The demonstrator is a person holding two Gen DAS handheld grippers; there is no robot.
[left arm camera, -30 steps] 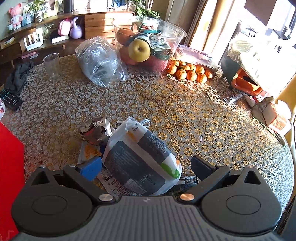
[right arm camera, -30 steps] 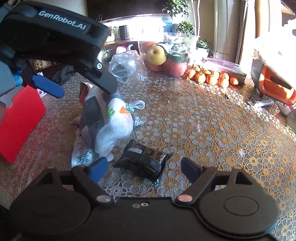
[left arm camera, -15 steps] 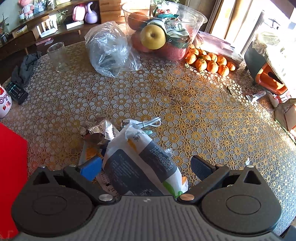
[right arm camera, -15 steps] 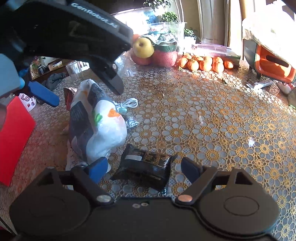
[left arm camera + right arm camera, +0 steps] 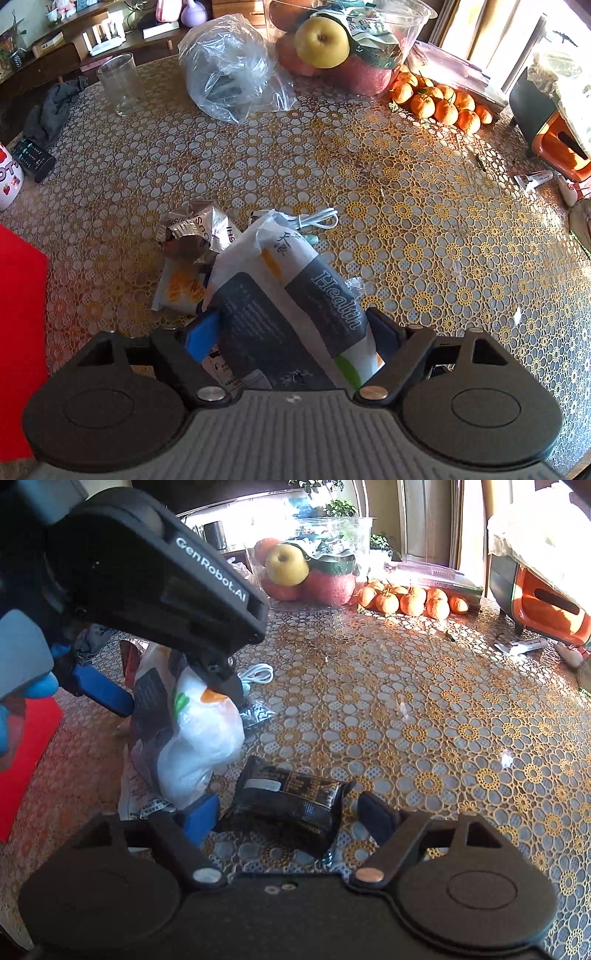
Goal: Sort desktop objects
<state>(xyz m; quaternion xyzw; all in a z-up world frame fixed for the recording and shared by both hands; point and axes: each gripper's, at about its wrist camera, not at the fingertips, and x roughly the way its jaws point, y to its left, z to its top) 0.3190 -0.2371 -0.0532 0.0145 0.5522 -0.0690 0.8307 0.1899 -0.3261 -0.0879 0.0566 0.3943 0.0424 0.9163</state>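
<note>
A white and grey bag (image 5: pixel 280 295) printed "Health" stands tilted on the lace-patterned table (image 5: pixel 406 221). My left gripper (image 5: pixel 291 332) points steeply down over it. Its jaws are closing, and both pads touch the bag's sides. The right wrist view shows that gripper (image 5: pixel 177 698) straddling the same bag (image 5: pixel 199 731). A black snack packet (image 5: pixel 291 801) lies flat on the table between the fingers of my right gripper (image 5: pixel 286 818). Those jaws are closing too, with a small gap left on each side of the packet.
Crumpled foil wrappers (image 5: pixel 195 229) and a white cable (image 5: pixel 317 219) lie just behind the bag. Farther back are a clear plastic bag (image 5: pixel 229 70), a glass (image 5: pixel 120 85), a fruit bowl (image 5: pixel 417 14) and tangerines (image 5: pixel 439 99). A red object (image 5: pixel 18 332) stands at the left.
My left gripper has come down over the bag and its jaws have narrowed onto it. The right gripper has edged closer to the black packet, jaws slightly narrower.
</note>
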